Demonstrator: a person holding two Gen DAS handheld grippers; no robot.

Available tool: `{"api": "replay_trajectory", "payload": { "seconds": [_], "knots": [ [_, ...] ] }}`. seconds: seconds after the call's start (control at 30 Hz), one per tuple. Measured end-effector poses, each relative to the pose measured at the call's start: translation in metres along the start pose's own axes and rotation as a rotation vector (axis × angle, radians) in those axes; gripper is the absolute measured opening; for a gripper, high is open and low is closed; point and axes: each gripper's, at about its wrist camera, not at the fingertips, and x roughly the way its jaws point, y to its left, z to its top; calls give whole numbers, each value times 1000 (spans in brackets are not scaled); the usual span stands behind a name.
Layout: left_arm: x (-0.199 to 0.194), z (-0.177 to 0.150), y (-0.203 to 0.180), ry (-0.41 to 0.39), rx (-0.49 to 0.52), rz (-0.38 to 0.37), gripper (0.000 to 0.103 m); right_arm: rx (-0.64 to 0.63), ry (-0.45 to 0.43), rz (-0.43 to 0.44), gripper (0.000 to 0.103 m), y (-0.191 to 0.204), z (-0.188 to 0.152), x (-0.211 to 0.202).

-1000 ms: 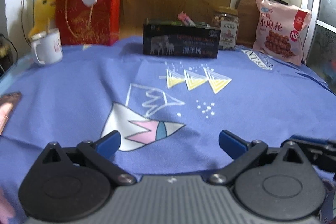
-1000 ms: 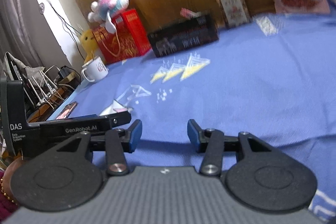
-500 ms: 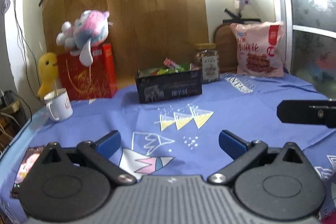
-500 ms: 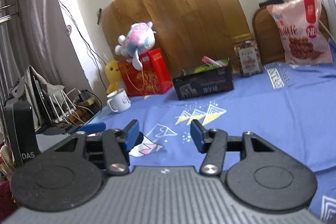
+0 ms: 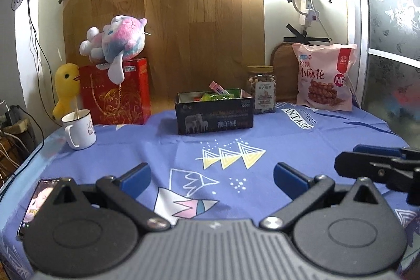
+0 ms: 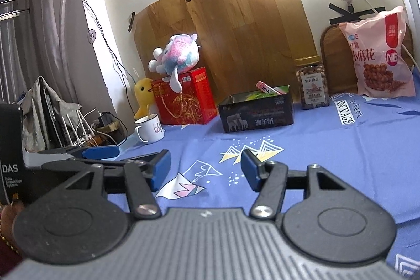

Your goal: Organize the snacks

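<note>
Both tools hang spread and empty over the blue-clothed table, the snack box far ahead.

The left tool (image 5: 211, 179) and right tool (image 6: 204, 168) have their jaws apart, holding nothing, side by side above the tablecloth (image 5: 302, 138). A phone (image 5: 35, 201) lies at the near left edge. Farther on stands a white mug (image 5: 78, 133). At the back sits the black box (image 5: 215, 114) with snack packets inside, flanked by a red gift bag (image 5: 115, 93) carrying a plush toy (image 5: 115, 37), a nut jar (image 5: 261, 89) and a pink snack bag (image 5: 324, 76).
</note>
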Motion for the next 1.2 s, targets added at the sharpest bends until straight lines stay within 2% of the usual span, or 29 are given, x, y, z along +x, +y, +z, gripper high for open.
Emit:
{"api": "replay_trajectory", "payload": {
  "seconds": [0.4,0.73,1.2],
  "knots": [
    [5,-3,2,38,-16,-20,103,-8,-4,-13,62,0,0,-1],
    [7,-2,7,35,-31,10,103,-31,5,-46,62,4,-3,2],
    [7,-1,12,21,-50,43,103,-32,7,-45,62,4,-4,3]
  ]
}}
